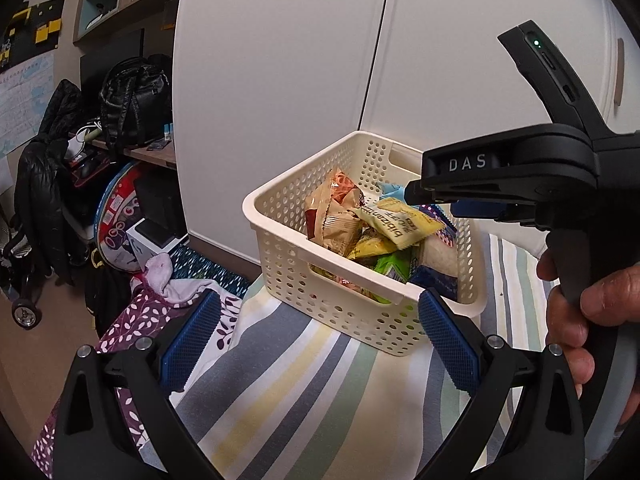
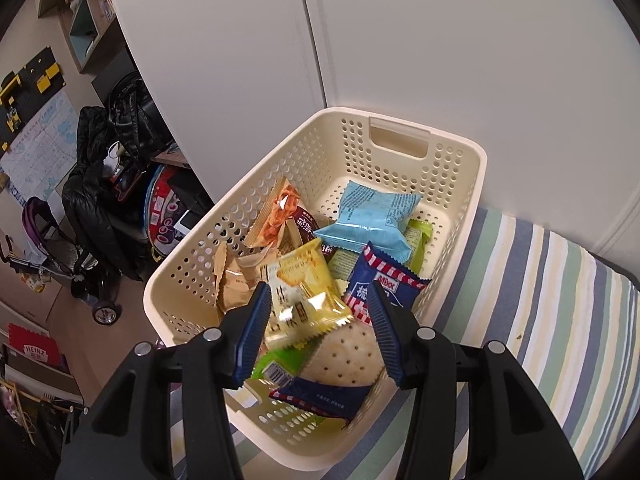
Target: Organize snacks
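A cream perforated basket [image 1: 280,208] [image 2: 452,152] stands on striped bedding and holds several snack packets. A yellow packet [image 1: 400,220] [image 2: 304,292] lies on top of the pile, with a light blue packet [image 2: 372,216], a dark blue striped packet [image 2: 384,288], beige and orange packets [image 1: 336,216] and a clear cracker pack [image 2: 348,356] around it. My right gripper [image 2: 320,328] [image 1: 420,196] hovers over the basket, open, with the yellow packet between its blue pads but not pinched. My left gripper [image 1: 320,340] stands wide open just short of the basket's near wall, holding nothing.
White wardrobe doors [image 1: 280,60] rise right behind the basket. The striped bedding [image 1: 288,392] [image 2: 540,300] spreads in front and to the right. A person's hand [image 1: 592,312] holds the right gripper. To the left the bed drops off to a cluttered floor with black jackets [image 1: 44,184], a stroller [image 2: 68,256] and a round tin [image 1: 120,216].
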A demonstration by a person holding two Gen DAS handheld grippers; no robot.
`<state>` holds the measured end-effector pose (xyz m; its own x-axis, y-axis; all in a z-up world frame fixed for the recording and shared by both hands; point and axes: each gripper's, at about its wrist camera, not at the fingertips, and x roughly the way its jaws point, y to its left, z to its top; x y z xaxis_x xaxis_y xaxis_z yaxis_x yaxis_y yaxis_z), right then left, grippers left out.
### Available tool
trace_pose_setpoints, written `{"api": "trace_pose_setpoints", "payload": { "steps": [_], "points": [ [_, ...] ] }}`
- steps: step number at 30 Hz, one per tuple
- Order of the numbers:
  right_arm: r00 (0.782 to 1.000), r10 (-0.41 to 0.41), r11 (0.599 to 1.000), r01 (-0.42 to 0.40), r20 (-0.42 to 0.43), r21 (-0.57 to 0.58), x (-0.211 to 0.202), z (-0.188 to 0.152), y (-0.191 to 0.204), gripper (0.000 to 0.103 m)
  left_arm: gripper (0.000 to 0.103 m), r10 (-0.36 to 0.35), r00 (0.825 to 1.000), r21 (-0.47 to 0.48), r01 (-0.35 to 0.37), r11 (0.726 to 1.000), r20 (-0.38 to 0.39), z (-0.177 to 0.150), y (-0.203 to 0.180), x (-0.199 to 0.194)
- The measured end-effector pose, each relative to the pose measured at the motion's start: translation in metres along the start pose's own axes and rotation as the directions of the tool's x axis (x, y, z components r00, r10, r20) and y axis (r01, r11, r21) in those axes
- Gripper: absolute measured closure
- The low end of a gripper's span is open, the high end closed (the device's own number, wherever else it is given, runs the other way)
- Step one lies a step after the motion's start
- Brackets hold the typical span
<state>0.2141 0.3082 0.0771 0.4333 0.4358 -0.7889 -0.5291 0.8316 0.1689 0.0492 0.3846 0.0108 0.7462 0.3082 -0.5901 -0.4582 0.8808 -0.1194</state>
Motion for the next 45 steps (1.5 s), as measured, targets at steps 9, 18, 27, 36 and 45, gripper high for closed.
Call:
{"api": "trace_pose_setpoints", "payload": {
  "steps": [9,18,27,36,45],
  "points": [
    [0.997,-0.053,0.998,0.055,0.050,-0.030,-0.018,-0.011,0.004,0.040,0.003,-0.003,1.000,0.000,0.003,1.000,0.000,0.000,0.000,0.000],
    [0.976,-0.167,0.985,0.171,0.139,-0.020,-0.049,-0.032,-0.007,0.009,0.003,-0.001,1.000,0.003,0.001,1.000,0.003,0.001,-0.001,-0.001],
    [0.934,-0.298,0.953,0.302,0.196,0.006,-0.083,-0.082,-0.018,0.005,0.003,0.018,0.999,0.055,-0.020,0.998,0.029,0.003,-0.005,-0.007],
    [0.873,-0.387,0.921,0.384,0.296,0.071,-0.121,-0.115,-0.018,0.005,0.003,0.040,0.997,0.157,-0.048,0.986,0.059,0.008,-0.005,-0.028],
    [0.925,-0.277,0.958,0.247,0.259,0.142,-0.122,-0.129,-0.021,0.005,0.003,-0.033,0.998,0.319,0.012,0.948,0.060,0.013,-0.002,-0.039]
  ]
}}
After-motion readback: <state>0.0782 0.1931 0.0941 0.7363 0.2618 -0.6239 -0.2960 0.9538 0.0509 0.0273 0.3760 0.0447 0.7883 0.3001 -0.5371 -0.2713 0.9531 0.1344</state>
